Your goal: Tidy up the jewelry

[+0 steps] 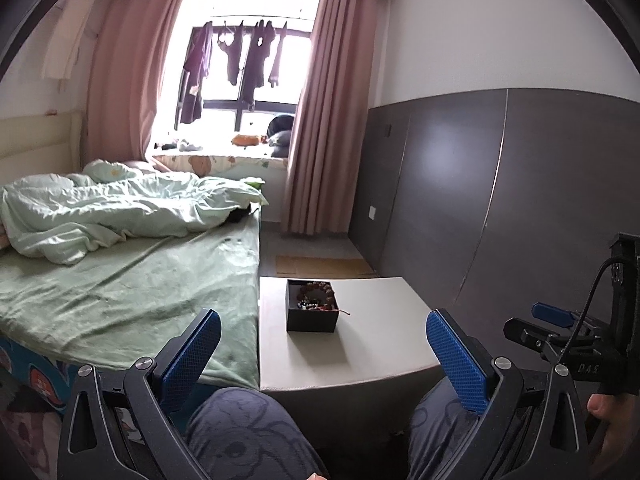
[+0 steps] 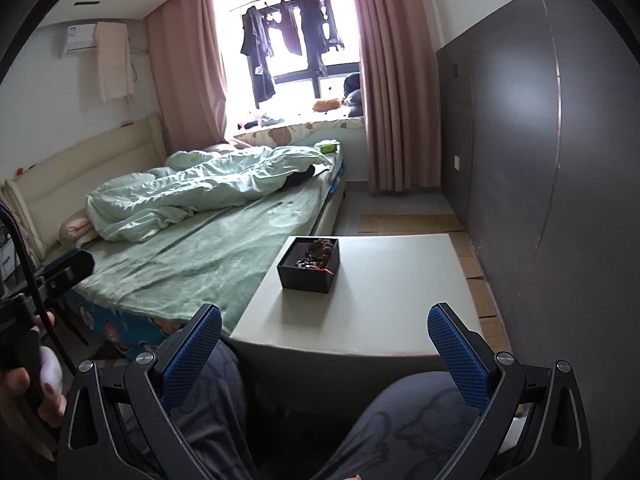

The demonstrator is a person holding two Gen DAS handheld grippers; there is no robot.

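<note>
Bedroom with a green-sheeted bed (image 1: pixel 132 276), and a low white table (image 2: pixel 384 292) pushed against it. The black box (image 2: pixel 310 266) sits on the table's bed side, beaded bracelets (image 1: pixel 316 294) piled inside, probably corralled for sorting. It's squarish, so no clear long axis. Left gripper (image 1: pixel 324 344) and right gripper (image 2: pixel 324 340) both hang spread wide, empty, over the person's knees.

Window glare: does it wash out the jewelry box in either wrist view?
Left wrist: the window is blown out and the hung clothes are silhouettes, yet the black box on the table stays readable, beads visible. Right wrist: same blown window, box dim but legible; fisheye bends the wall panel.
</note>
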